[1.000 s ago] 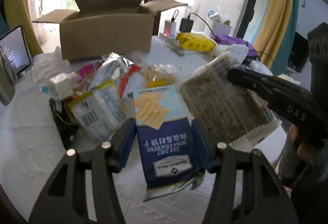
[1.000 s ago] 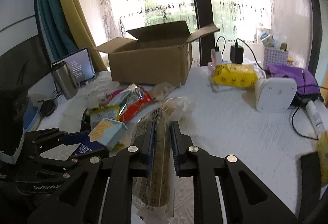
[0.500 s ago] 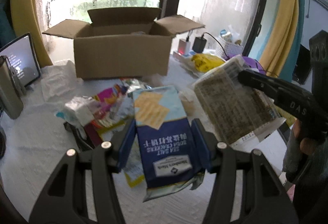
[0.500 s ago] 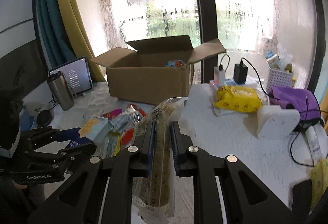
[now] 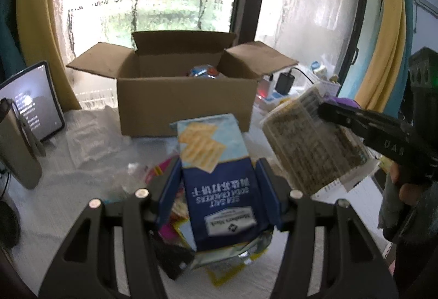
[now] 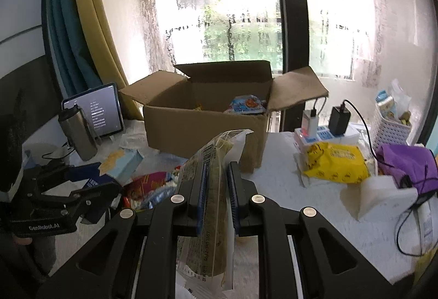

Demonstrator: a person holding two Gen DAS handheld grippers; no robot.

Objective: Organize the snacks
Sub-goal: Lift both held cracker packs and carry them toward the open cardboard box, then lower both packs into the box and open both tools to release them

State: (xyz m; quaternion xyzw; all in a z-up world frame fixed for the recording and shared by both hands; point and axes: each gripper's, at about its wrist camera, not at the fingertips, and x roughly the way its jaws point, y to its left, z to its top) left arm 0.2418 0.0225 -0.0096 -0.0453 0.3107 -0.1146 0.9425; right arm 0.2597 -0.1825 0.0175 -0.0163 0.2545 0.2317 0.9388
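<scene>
left gripper (image 5: 219, 184) clamped on the blue soda cracker box (image 5: 216, 173), right gripper (image 6: 216, 184) pinching the clear seaweed snack packet (image 6: 210, 189), both held above the table short of the open brown cardboard box (image 6: 202, 132). the packet's slick film looks, perhaps, liable to slip; cracker box could snag a flap.

A lived-in home room is showing here: yellow and teal curtains (image 6: 82, 33) are hanging at upper left beside a tall rain-streaked window (image 6: 232, 11), while a tablet (image 6: 102, 114), power strip (image 6: 325, 136) and white basket (image 6: 394, 128) are crowding the cloth-covered table (image 6: 314, 206).
</scene>
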